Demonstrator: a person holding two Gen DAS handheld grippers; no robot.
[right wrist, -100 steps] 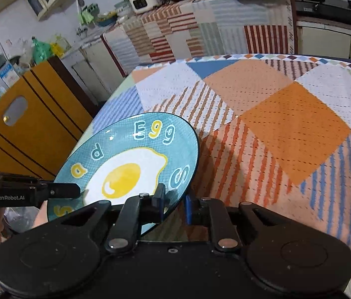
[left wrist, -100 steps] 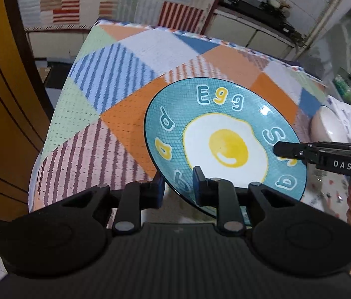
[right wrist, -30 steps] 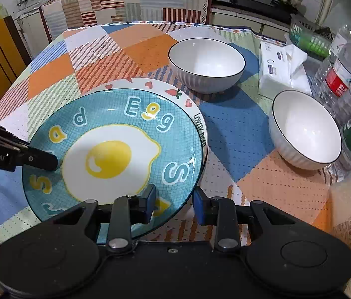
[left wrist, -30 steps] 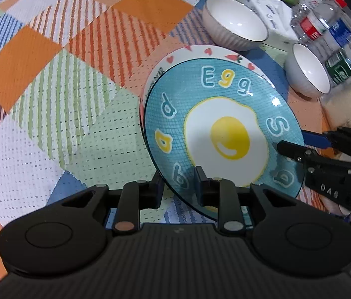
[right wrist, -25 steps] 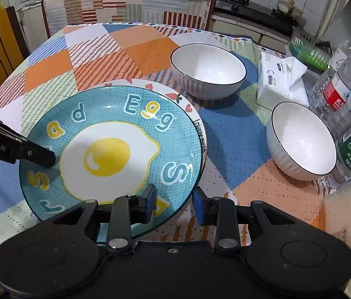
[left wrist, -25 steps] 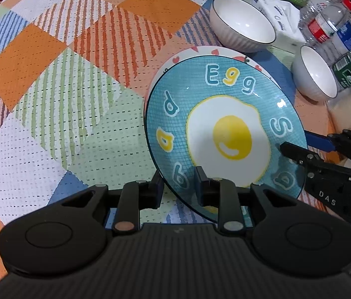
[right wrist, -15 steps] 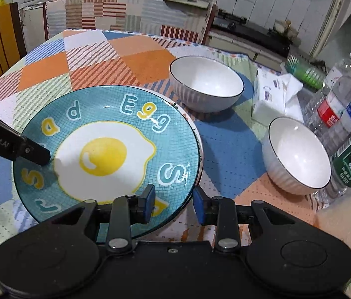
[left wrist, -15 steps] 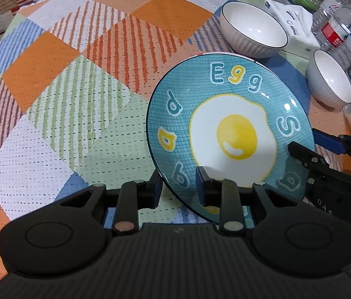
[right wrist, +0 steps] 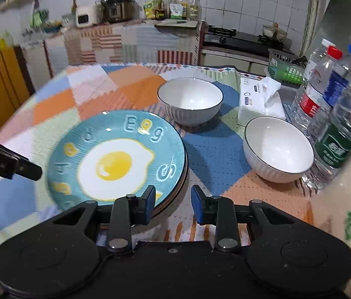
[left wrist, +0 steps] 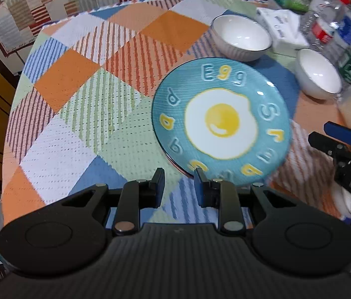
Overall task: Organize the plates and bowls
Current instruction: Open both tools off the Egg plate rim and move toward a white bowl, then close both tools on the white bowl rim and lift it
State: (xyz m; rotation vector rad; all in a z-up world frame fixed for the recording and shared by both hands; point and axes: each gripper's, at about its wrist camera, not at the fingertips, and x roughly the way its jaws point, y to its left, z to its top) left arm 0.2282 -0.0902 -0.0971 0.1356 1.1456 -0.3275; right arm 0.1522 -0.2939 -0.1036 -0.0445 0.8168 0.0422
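Left wrist view: the egg plate lies flat on the patchwork tablecloth, a rim of another plate just showing beneath it, so it seems stacked to save space. The left gripper stands parted and empty just short of its near edge. Two white bowls sit apart beyond.

Right wrist view: the right gripper is closing slightly with nothing between its fingers, beside the stack. One tissue box and several water bottles stand behind.
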